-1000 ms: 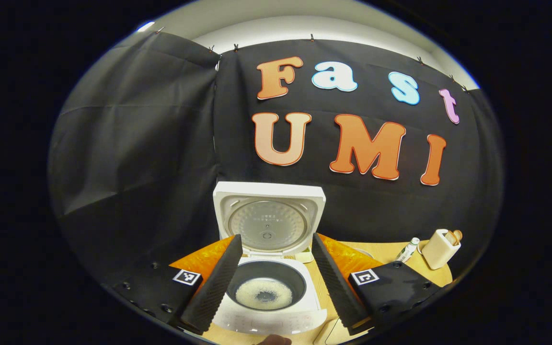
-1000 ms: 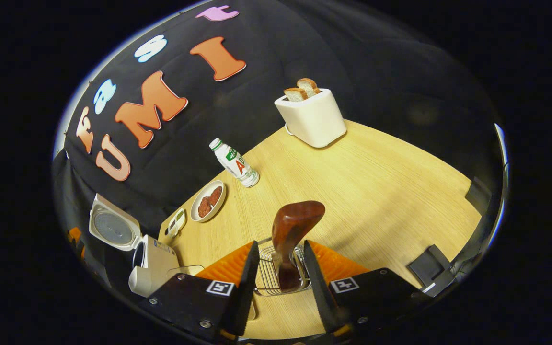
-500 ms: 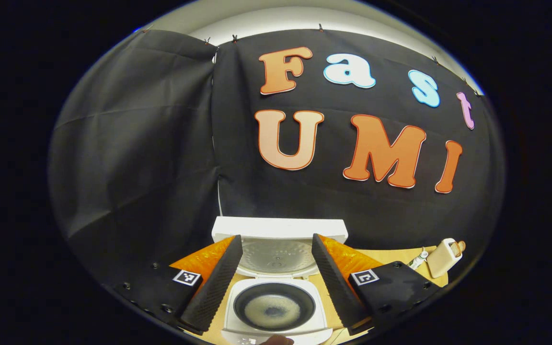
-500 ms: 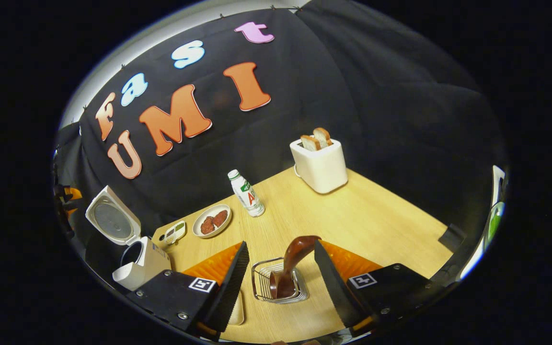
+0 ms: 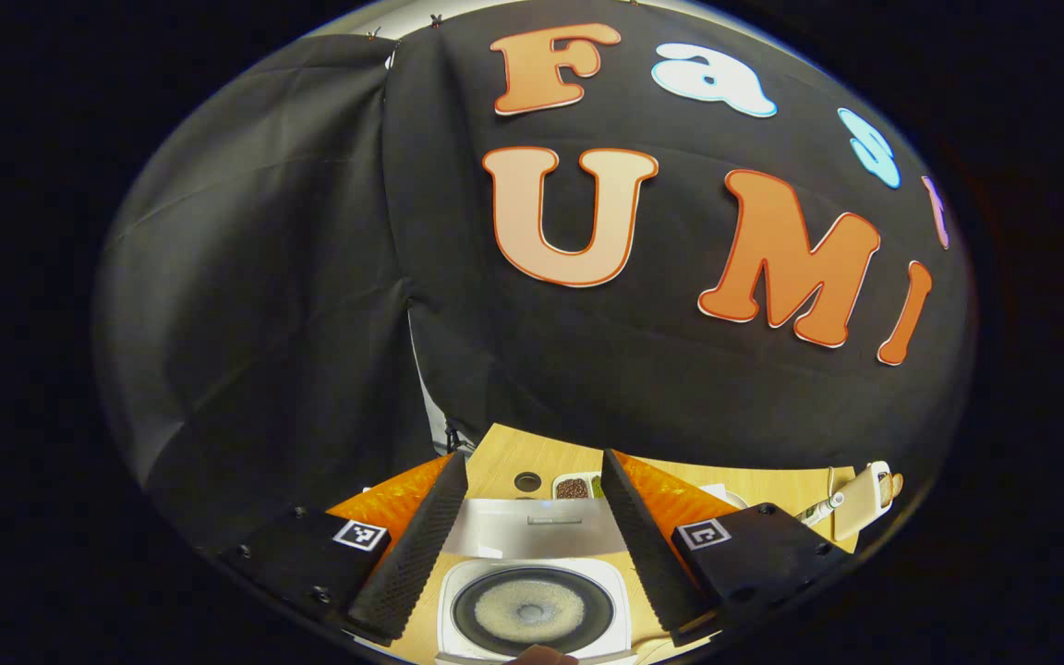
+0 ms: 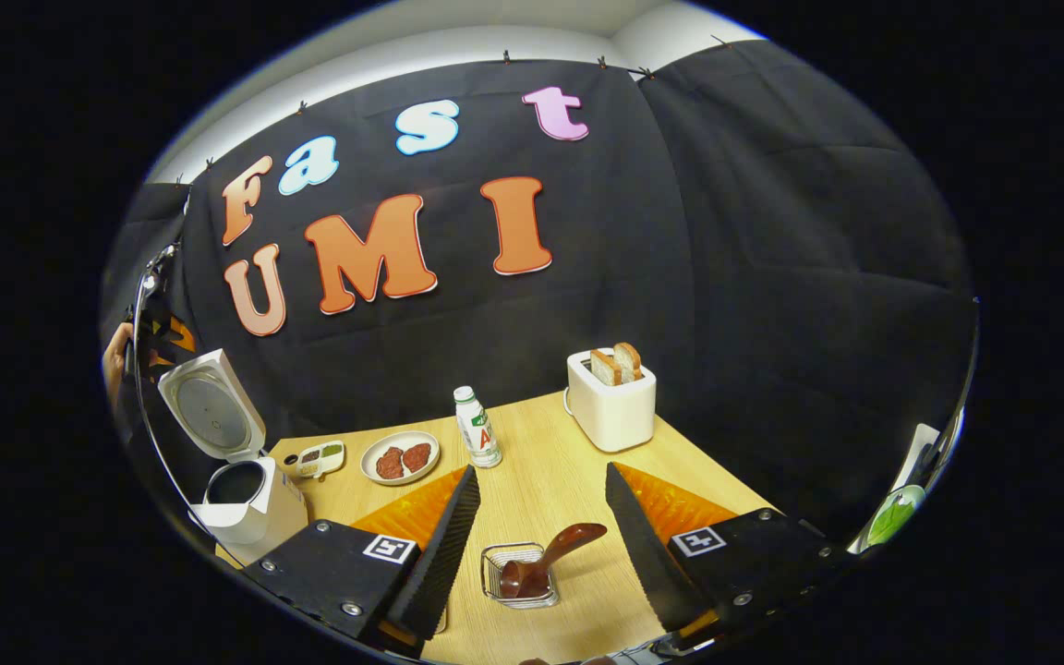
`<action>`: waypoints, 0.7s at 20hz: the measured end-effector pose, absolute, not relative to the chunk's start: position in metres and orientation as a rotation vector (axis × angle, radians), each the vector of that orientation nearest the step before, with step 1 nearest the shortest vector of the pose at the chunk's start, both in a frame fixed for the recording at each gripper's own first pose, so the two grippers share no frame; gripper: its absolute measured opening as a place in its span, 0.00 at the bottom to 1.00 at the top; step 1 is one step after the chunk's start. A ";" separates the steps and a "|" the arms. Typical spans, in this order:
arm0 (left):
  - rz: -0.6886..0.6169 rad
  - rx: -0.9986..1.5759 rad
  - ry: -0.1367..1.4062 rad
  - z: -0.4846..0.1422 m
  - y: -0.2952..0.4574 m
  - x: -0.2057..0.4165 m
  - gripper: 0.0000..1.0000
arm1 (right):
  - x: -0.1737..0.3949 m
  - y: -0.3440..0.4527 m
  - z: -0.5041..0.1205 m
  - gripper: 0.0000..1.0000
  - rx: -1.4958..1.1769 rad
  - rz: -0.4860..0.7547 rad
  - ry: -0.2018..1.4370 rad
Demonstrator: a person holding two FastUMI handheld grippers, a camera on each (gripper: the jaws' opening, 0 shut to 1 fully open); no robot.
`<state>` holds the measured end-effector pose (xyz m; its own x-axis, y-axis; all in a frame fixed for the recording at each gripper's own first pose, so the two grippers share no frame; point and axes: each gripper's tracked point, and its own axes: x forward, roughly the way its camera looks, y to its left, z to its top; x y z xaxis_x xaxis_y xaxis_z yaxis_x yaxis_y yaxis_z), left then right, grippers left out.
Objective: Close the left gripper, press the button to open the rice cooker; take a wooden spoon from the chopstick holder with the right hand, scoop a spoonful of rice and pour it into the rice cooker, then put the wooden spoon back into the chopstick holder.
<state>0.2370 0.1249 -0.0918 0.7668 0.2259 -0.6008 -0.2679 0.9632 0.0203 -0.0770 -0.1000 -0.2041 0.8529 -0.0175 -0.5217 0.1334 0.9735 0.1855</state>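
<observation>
The white rice cooker (image 5: 532, 637) lies right below my left gripper (image 5: 532, 457), which is open above it. Its lid (image 5: 541, 526) stands up, and the dark pot holds a patch of rice (image 5: 532, 610). In the right gripper view the rice cooker (image 6: 250, 503) stands at the table's left end with its lid (image 6: 211, 416) raised. The left gripper (image 6: 158, 332), held by a hand (image 6: 114, 356), hangs above it. The wooden spoon (image 6: 550, 554) leans in the wire chopstick holder (image 6: 495, 584) on the table. My right gripper (image 6: 541, 471) is open above it and apart from it.
Along the back wall stand a white toaster (image 6: 612, 406) with bread, a small bottle (image 6: 477, 439), a plate (image 6: 400, 457) with two patties and a small divided dish (image 6: 315, 457). The wooden table (image 6: 550, 499) runs to an edge at the right.
My right gripper has drawn up and back from the spoon, which stays in the holder. My left gripper has risen over the cooker and now looks down into the pot.
</observation>
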 end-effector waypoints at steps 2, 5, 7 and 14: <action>0.285 -0.059 0.751 -0.108 0.123 0.227 0.99 | -0.077 -0.103 -0.199 0.86 0.195 -0.086 0.531; 0.241 -0.027 0.815 -0.110 0.119 0.219 0.99 | -0.073 -0.107 -0.191 0.86 0.176 -0.090 0.515; 0.209 -0.016 0.873 -0.116 0.119 0.208 0.99 | -0.064 -0.102 -0.189 0.86 0.191 -0.084 0.495; 0.157 -0.048 1.134 -0.194 0.094 0.132 1.00 | -0.045 -0.080 -0.181 0.86 0.170 -0.001 0.465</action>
